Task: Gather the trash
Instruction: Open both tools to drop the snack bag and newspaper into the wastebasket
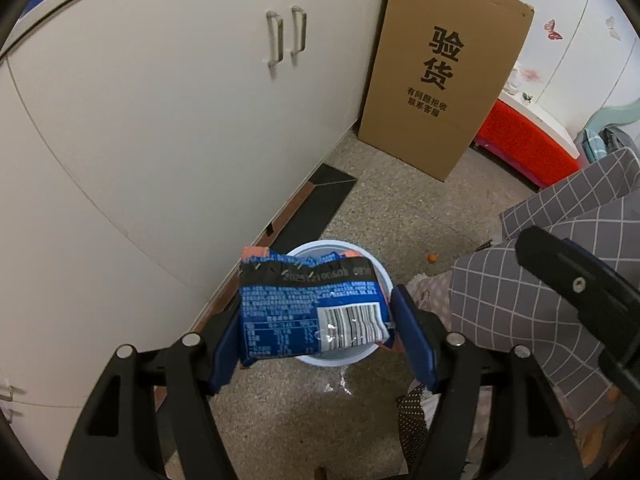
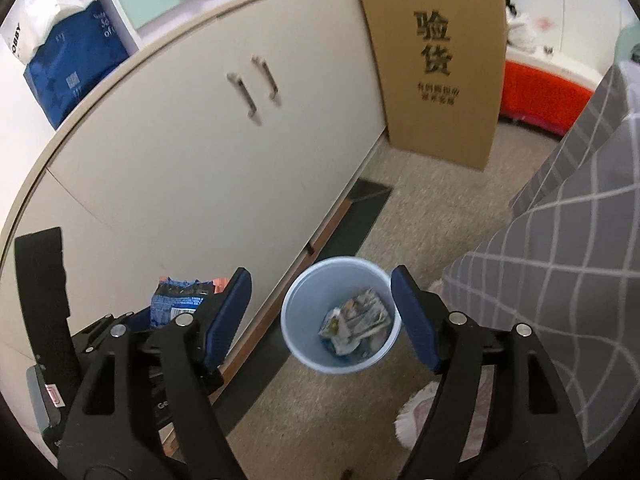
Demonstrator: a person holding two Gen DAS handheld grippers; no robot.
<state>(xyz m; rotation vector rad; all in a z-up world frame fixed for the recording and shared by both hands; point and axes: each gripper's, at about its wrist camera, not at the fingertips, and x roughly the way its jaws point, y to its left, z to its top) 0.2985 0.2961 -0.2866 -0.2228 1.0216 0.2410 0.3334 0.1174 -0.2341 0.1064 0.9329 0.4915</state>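
My left gripper [image 1: 316, 340] is shut on a blue snack wrapper [image 1: 312, 308] with a barcode and holds it right above the white trash bin [image 1: 340, 360] on the floor. My right gripper [image 2: 320, 316] is open and empty above the same bin [image 2: 296, 320], which holds crumpled wrappers [image 2: 356, 324]. The wrapper [image 2: 176, 300] and the left gripper also show at the lower left of the right wrist view.
A white cabinet [image 1: 160, 120] runs along the left. A tall cardboard box [image 1: 444, 68] stands behind the bin. A grey checked cloth [image 1: 560, 240] hangs at the right. A small orange bit [image 1: 432, 258] lies on the speckled floor.
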